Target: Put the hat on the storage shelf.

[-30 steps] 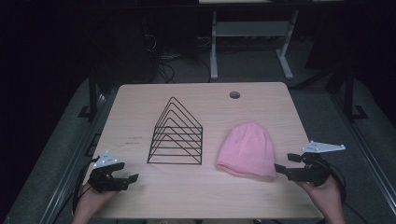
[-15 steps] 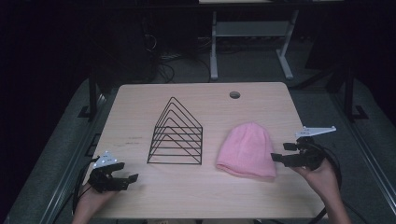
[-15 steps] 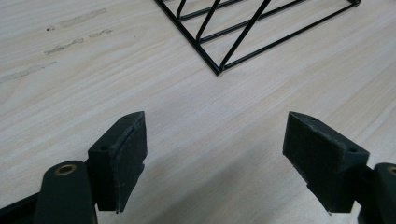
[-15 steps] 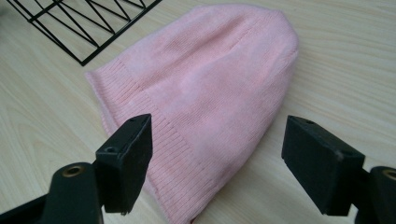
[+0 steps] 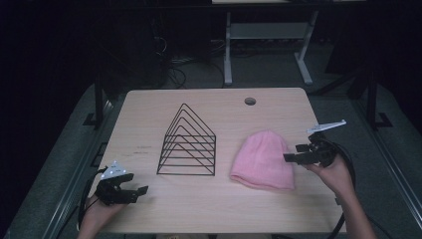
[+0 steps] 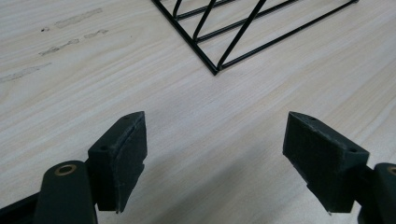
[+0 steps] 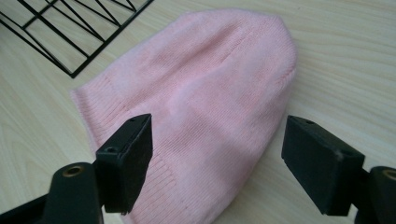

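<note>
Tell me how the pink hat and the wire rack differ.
The hat is soft, pink and lies flat; the rack is stiff black wire standing upright in a peak. The right claw hangs open over the hat's edge; the rack has nothing near it. Both sit on the table.

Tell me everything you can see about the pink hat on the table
The pink hat is a soft knit beanie that looks like wool or acrylic, with a ribbed band along its open edge and a rounded crown. It lies flat and empty on the wooden table, crown pointing away from the person, just right of the black wire rack and not touching it. The right claw hovers open at its right edge, jaws wide apart, not gripping it.
</note>
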`<action>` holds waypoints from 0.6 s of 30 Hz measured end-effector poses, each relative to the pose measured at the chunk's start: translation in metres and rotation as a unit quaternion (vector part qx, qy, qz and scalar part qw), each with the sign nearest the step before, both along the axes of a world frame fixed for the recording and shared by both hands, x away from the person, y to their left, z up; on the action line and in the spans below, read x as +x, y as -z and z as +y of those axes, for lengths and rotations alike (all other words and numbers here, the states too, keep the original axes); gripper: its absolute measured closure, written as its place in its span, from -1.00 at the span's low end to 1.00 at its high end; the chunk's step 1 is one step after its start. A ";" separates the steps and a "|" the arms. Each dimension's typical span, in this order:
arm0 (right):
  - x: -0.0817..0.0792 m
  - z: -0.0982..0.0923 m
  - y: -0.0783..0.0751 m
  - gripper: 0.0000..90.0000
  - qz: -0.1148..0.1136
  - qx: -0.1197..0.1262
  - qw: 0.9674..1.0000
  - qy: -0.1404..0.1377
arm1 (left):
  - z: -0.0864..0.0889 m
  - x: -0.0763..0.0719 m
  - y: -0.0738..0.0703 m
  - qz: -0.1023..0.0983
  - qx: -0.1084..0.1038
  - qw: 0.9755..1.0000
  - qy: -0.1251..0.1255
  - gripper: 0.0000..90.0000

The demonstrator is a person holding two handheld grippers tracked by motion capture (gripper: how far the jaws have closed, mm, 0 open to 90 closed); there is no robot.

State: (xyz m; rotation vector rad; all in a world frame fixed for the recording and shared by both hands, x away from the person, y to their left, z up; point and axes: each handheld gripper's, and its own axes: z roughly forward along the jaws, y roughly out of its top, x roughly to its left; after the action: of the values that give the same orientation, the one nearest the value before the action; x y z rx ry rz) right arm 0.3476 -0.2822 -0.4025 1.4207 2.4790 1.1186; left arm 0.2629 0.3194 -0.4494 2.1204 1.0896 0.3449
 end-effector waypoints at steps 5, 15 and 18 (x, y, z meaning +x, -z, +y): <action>0.014 0.006 -0.001 -0.46 0.007 -0.014 1.000 -0.005 | 0.000 0.000 0.001 0.005 -0.001 1.000 -0.002 -0.51; 0.040 0.015 -0.006 -0.46 0.015 -0.025 0.999 -0.013 | 0.001 0.000 0.000 0.002 -0.004 1.000 -0.001 -0.51; 0.048 0.017 -0.005 -0.46 0.022 -0.028 0.999 -0.011 | 0.001 0.000 0.001 0.000 -0.005 1.000 -0.001 -0.51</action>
State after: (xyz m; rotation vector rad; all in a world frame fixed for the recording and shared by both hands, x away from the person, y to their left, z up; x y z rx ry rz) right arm 0.3960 -0.2655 -0.3976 1.4216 2.5401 1.0243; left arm 0.2632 0.3200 -0.4499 2.1102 1.0914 0.3397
